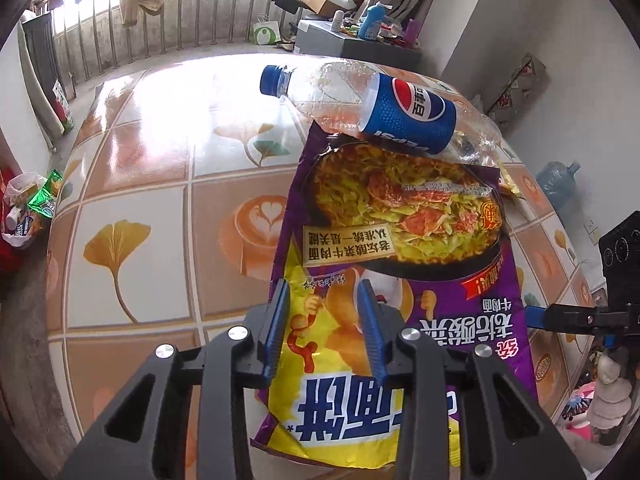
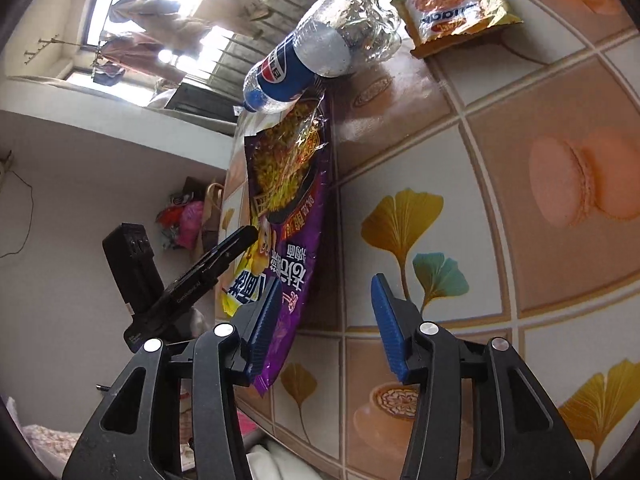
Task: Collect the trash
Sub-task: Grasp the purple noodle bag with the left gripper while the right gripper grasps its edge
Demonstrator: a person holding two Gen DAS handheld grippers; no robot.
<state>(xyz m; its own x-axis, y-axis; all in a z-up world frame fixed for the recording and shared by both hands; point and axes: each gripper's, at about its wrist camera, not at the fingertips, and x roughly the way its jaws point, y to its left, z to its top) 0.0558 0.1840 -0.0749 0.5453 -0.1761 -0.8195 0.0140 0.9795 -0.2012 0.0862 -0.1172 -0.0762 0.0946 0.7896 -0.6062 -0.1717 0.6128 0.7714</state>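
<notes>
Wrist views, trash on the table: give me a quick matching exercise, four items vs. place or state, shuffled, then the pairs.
Items
1. Pepsi bottle
2. purple noodle bag
3. small orange snack packet
4. left gripper

Places or states
A. flat on the table, its near end hanging over the edge
B. lying on its side across the far end of the bag
C. open, fingers on either side of the bag's near end
D. on the table beyond the bottle's base

Pairs: 1-B, 2-A, 3-D, 4-C
</notes>
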